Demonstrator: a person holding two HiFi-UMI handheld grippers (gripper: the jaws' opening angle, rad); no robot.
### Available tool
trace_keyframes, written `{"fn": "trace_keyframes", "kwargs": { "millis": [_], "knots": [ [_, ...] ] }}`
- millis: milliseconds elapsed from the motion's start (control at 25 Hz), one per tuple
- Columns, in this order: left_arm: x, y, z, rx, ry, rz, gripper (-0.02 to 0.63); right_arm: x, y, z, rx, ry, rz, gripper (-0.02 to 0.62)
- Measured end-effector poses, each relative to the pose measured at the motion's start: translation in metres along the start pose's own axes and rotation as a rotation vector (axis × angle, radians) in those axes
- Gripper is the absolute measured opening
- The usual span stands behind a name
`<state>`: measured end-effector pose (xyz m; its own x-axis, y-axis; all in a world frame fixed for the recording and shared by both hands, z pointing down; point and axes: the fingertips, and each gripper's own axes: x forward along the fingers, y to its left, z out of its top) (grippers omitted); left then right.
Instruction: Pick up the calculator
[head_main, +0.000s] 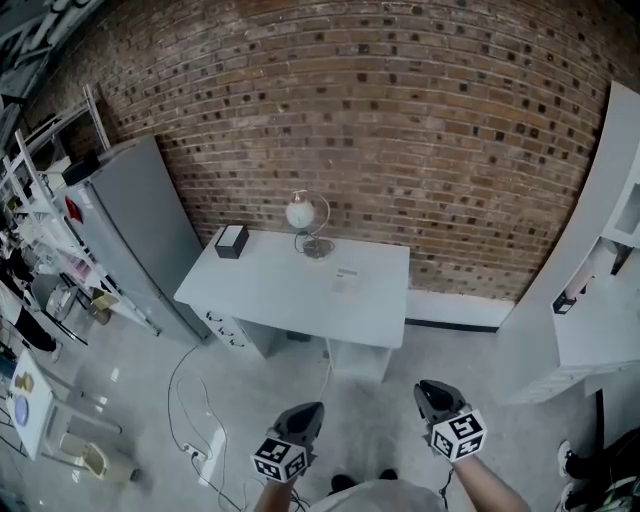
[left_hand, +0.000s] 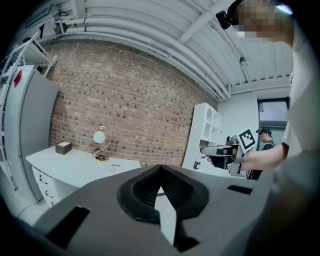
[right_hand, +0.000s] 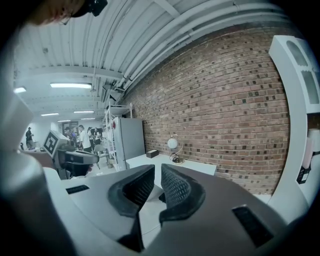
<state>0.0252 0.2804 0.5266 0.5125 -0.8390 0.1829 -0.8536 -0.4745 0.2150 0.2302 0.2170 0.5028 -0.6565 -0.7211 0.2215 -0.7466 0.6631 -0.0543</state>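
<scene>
Both tongs empty over the grey floor (head_main: 400, 420), well short of the table.

The left tongs (head_main: 305, 408) are closed, their ribbed dark pads meeting at the tips with nothing caught between them. The right tongs (head_main: 430, 388) stand a narrow crack apart and grip nothing (only pale floor and table show through the slit). Neither touches anything. The calculator (head_main: 346, 279), a small flat pale rectangle, lies on the white rectangular table (head_main: 260, 290) against the red-brown brick wall (head_main: 400, 120). It sits towards the table's right half, near a white globe on a wire stand (head_main: 305, 214) and well apart from a small black box (head_main: 231, 241) at the back left corner. It is too small for keys or a display to be made out. The person's forearms (head_main: 490, 485) are cut off by the bottom edge.
</scene>
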Motion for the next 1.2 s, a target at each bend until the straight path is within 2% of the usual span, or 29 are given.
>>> {"fn": "trace_keyframes", "kwargs": {
  "millis": [320, 800, 1200],
  "knots": [
    [-0.021, 0.011, -0.011, -0.003, 0.015, -0.015, 0.014, 0.004, 0.024, -0.002, 0.015, 0.001, -0.014, 0.127],
    [-0.042, 0.027, -0.024, -0.019, 0.041, -0.013, 0.014, 0.008, 0.041, -0.019, 0.06, 0.026, -0.018, 0.133],
    [-0.009, 0.049, -0.023, -0.029, 0.058, 0.022, 0.014, 0.052, 0.009, -0.015, 0.083, 0.022, 0.031, 0.133]
  ]
}}
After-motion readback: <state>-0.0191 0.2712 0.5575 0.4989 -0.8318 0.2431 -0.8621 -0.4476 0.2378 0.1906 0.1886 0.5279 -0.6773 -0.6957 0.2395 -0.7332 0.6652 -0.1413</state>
